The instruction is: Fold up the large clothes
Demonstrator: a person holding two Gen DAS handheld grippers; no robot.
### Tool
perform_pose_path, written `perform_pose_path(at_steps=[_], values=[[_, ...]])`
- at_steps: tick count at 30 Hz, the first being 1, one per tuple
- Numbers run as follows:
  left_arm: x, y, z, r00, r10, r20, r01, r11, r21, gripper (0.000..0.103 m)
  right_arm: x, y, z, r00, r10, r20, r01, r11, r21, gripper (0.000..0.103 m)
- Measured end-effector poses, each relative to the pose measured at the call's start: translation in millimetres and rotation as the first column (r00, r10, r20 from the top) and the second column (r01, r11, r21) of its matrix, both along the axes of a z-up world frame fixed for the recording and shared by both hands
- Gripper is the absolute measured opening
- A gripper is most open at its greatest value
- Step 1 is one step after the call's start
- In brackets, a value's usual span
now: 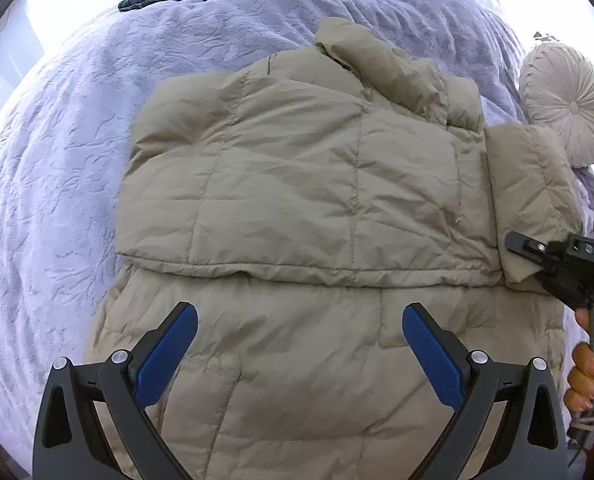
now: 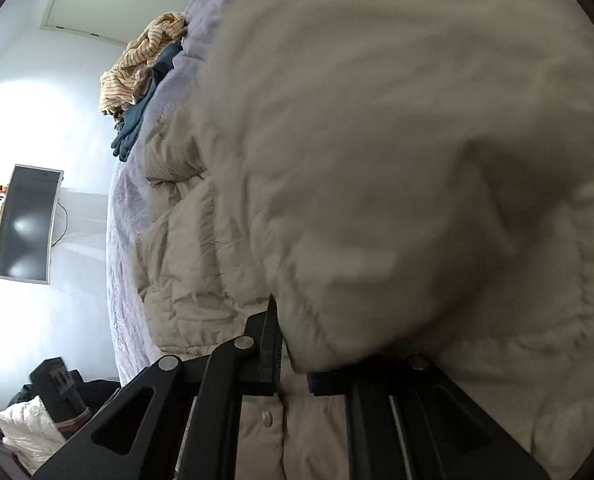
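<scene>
A beige puffer coat (image 1: 305, 184) is spread, partly folded, on the lavender bed (image 1: 57, 152). The left tongs (image 1: 300, 340) are held apart above it; the right tongs (image 2: 293, 364) are clamped on its sleeve (image 1: 533, 196).

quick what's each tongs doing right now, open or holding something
Left tongs: open, empty, above the jacket.
Right tongs: shut on the jacket's sleeve.

A home bedroom: bed (image 1: 57, 160), cushion (image 1: 569, 104), wall television (image 2: 27, 224).
</scene>
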State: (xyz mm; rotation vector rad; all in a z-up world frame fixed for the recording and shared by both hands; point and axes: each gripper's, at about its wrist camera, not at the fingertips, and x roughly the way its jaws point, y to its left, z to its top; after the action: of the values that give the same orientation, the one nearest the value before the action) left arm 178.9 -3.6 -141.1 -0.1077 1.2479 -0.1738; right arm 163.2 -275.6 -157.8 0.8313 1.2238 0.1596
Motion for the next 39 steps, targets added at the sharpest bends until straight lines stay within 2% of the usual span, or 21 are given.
perform_pose_path(at_steps=[4,8,13,14,15,16,17,18,24,28,30,31,32,34,35,38,39], values=[[7,-3,3,1.0,0.003,0.006,-0.003,0.999,-0.044,0.103,-19,-9,14,0.998,-0.058,0.006,0.058,0.998,0.023,0.01],[15,-10,5,1.0,-0.012,0.022,0.013,0.998,-0.069,0.103,-36,-34,14,0.989,-0.147,-0.002,0.147,0.986,0.079,0.01],[25,-20,5,1.0,-0.017,0.024,0.02,0.994,-0.109,0.103,-38,-49,15,0.976,-0.218,0.01,0.215,0.97,0.114,0.01],[25,-23,5,0.999,-0.021,0.025,0.024,0.993,-0.112,0.103,-37,-50,16,0.974,-0.226,0.017,0.222,0.968,0.117,0.014],[25,-23,5,0.999,-0.027,0.024,0.03,0.993,-0.114,0.103,-38,-50,16,0.972,-0.234,0.024,0.23,0.966,0.119,0.021],[24,-24,4,0.999,-0.032,0.023,0.035,0.993,-0.115,0.103,-38,-48,15,0.971,-0.238,0.027,0.233,0.965,0.12,0.056],[23,-25,4,0.999,-0.037,0.02,0.039,0.993,-0.116,0.103,-38,-46,15,0.969,-0.245,0.035,0.239,0.963,0.123,0.095],[23,-26,3,0.999,-0.041,0.017,0.043,0.992,-0.115,0.103,-42,-47,16,0.966,-0.255,0.042,0.248,0.961,0.121,0.101],[26,-26,0,0.999,-0.042,0.01,0.043,0.993,-0.107,0.103,-50,-62,22,0.953,-0.295,0.065,0.285,0.949,0.134,0.101],[30,-22,1,0.999,-0.042,0.021,0.044,0.993,-0.113,0.103,-51,-85,17,0.911,-0.408,0.069,0.381,0.892,0.241,0.1],[33,-17,5,0.999,-0.039,0.032,0.042,0.991,-0.127,0.103,-44,-89,15,0.895,-0.44,0.075,0.404,0.869,0.286,0.078],[35,-13,7,0.999,-0.035,0.039,0.04,0.99,-0.134,0.103,-39,-89,15,0.895,-0.441,0.072,0.403,0.867,0.292,0.043],[36,-10,8,0.999,-0.032,0.045,0.037,0.99,-0.14,0.103,-33,-87,15,0.896,-0.437,0.074,0.4,0.869,0.29,0.018],[40,-1,13,0.998,-0.025,0.059,0.034,0.987,-0.155,0.103,-23,-82,23,0.903,-0.414,0.114,0.368,0.883,0.291,0.015],[42,4,16,0.997,-0.024,0.072,0.035,0.986,-0.166,0.103,-14,-74,31,0.915,-0.375,0.151,0.329,0.908,0.26,0.015],[48,18,23,0.996,-0.017,0.092,0.037,0.975,-0.218,0.103,9,-39,52,0.946,-0.226,0.233,0.194,0.969,0.154,0.015],[50,22,24,0.996,-0.011,0.091,0.033,0.969,-0.245,0.103,18,-20,57,0.959,-0.14,0.246,0.116,0.987,0.111,0.015]])
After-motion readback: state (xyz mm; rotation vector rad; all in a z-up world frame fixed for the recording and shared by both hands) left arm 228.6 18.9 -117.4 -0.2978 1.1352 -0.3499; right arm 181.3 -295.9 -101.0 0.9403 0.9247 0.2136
